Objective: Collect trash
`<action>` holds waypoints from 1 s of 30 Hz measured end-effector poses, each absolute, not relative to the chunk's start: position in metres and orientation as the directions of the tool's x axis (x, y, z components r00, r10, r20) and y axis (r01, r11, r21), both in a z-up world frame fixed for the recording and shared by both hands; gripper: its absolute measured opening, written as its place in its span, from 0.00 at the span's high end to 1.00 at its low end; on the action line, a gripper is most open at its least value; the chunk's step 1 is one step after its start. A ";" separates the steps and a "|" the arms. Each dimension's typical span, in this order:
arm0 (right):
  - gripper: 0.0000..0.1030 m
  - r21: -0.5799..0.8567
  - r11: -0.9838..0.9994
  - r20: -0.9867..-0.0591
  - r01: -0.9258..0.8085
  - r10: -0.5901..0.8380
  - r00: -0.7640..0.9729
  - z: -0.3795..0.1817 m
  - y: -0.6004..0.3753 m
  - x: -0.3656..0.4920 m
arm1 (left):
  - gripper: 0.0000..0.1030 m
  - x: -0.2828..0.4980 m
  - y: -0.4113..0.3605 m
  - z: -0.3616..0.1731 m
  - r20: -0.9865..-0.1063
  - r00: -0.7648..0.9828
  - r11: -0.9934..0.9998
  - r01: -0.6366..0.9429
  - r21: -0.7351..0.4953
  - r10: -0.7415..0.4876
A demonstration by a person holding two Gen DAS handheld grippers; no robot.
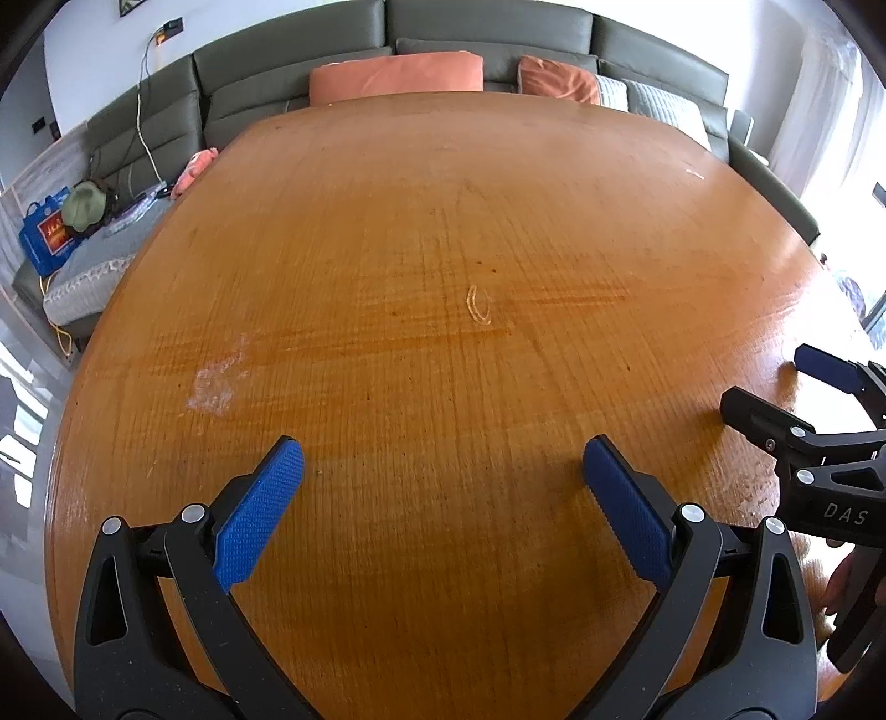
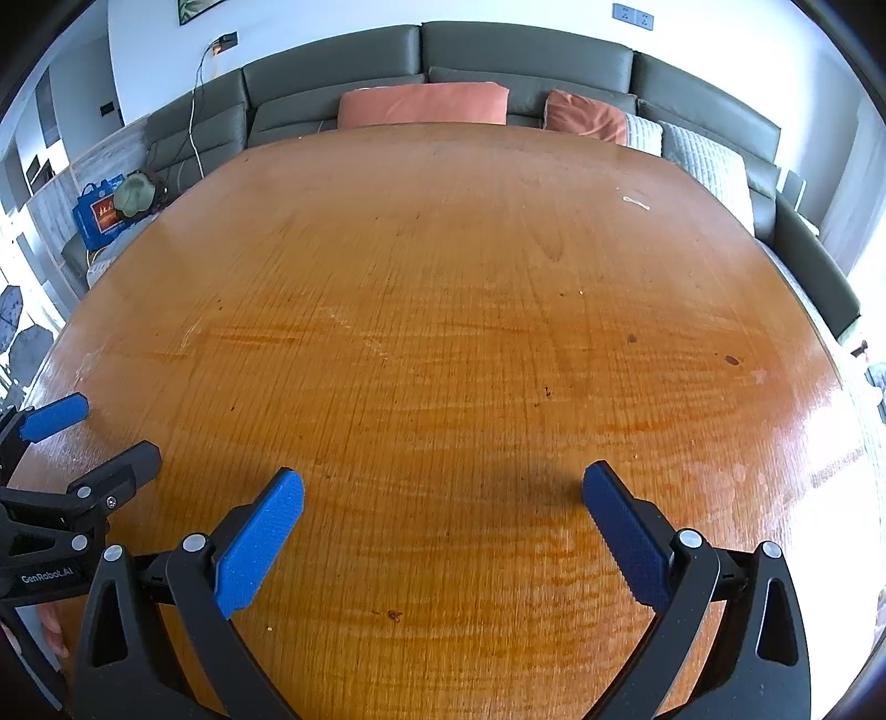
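Note:
A pale rubber-band-like loop [image 1: 479,303] lies flat on the round wooden table [image 1: 387,232], well ahead of my left gripper [image 1: 443,459], which is open and holds nothing. A small white scrap [image 1: 694,174] rests near the table's far right edge; the right wrist view shows this white scrap [image 2: 637,202] far ahead and to the right. My right gripper [image 2: 443,487] hovers low over the table [image 2: 443,332], open with nothing between its blue pads. Each gripper shows in the other's view: the right gripper [image 1: 775,382] at the right edge, the left gripper [image 2: 119,426] at the left edge.
A whitish smear [image 1: 213,382] marks the wood ahead-left of the left gripper. A grey sofa [image 1: 487,33] with orange cushions [image 1: 396,77] curves behind the table. A blue bag [image 1: 47,232] and a green hat [image 1: 83,205] sit on the sofa's left end. A tiny crumb [image 2: 269,628] lies near the right gripper's left finger.

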State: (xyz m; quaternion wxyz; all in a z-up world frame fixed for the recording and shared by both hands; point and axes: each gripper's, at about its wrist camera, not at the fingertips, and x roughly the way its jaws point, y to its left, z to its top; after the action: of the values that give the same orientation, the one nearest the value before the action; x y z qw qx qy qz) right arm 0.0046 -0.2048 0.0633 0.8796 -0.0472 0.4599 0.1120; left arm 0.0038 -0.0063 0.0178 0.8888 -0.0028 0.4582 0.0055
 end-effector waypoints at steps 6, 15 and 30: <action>0.02 0.018 0.971 -0.820 -0.240 0.151 0.552 0.064 -0.204 0.005 | 0.05 0.003 -0.007 0.018 -0.815 0.580 1.000 -0.013 0.003 0.010; 0.02 0.017 0.971 -0.820 -0.240 0.151 0.552 0.064 -0.203 0.005 | 0.05 0.002 -0.007 0.018 -0.814 0.580 1.000 -0.012 0.003 0.009; 0.02 0.017 0.971 -0.820 -0.240 0.151 0.552 0.064 -0.203 0.005 | 0.05 0.002 -0.007 0.018 -0.814 0.581 1.000 -0.011 0.002 0.008</action>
State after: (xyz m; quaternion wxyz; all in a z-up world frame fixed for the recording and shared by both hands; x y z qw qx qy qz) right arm 0.0048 -0.2035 0.0642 0.8796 -0.0483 0.4601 0.1110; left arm 0.0021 -0.0070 0.0176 0.8891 -0.0017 0.4577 0.0054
